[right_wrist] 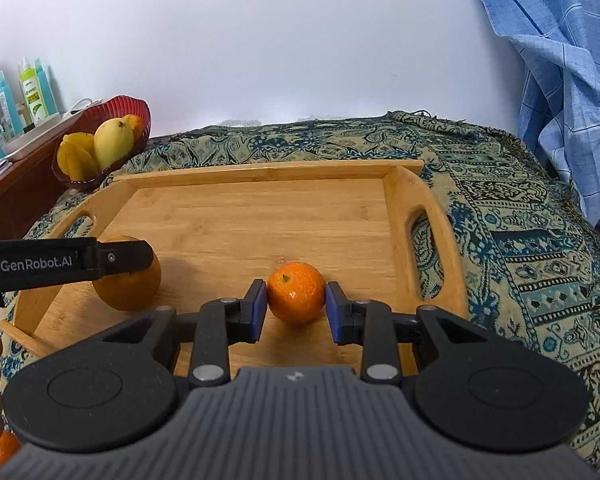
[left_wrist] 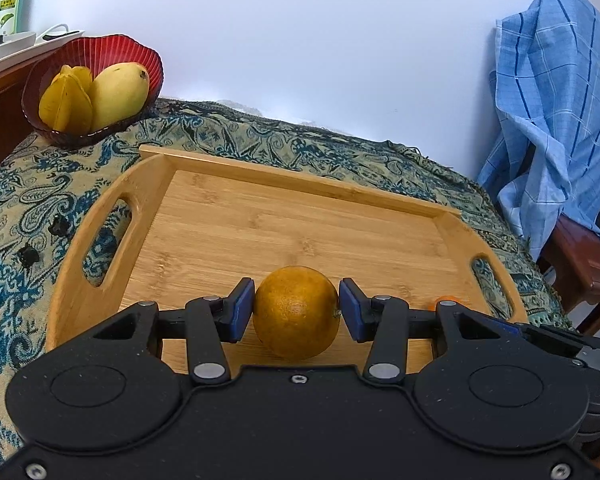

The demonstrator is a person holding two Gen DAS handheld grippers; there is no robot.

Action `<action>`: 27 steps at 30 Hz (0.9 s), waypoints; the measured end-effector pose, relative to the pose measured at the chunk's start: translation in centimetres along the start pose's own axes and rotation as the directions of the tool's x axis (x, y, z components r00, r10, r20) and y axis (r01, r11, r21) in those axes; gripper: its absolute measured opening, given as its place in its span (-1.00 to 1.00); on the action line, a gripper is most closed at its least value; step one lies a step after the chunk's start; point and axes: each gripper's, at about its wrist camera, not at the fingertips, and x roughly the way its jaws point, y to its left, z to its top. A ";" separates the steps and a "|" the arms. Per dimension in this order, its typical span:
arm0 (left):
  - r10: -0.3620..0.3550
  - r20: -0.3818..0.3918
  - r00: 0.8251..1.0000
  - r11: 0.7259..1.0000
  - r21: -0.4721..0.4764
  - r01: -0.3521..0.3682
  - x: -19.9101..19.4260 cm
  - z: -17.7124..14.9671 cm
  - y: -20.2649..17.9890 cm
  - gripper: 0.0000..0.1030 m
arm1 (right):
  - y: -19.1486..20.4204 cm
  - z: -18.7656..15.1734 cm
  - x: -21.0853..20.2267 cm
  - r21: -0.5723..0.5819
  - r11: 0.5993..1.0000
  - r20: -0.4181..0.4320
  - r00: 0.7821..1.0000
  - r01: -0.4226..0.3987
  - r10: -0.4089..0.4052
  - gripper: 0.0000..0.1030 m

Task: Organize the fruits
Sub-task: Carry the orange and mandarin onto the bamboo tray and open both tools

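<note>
A wooden tray lies on the patterned cloth; it also shows in the right wrist view. My left gripper is shut on a dull orange fruit over the tray's near part, blue pads touching both sides; the same fruit shows under that gripper's finger in the right wrist view. My right gripper is shut on a small bright tangerine resting on the tray. A red bowl at the back left holds a mango and a starfruit.
A paisley cloth covers the table. A blue checked cloth hangs over a wooden chair at the right. Bottles and a white tray stand on a dark wooden cabinet behind the bowl.
</note>
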 end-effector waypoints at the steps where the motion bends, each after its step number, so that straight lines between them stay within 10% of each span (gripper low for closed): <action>1: 0.000 0.003 1.000 1.000 0.002 0.000 0.0 0.0 0.0 -0.14 | 0.0 0.0 0.0 0.003 1.000 0.000 1.000 0.000 0.000 -0.29; 16: 0.008 0.024 1.000 0.999 0.034 -0.009 -0.1 -0.2 -0.3 -0.11 | -0.3 -0.2 -0.2 0.021 1.000 0.000 1.000 -0.007 0.007 -0.23; 27: 0.091 0.019 0.996 0.991 0.097 -0.093 -0.1 -1.2 -0.2 0.29 | -0.3 -0.4 -0.4 0.021 1.000 0.001 1.000 -0.010 0.010 -0.19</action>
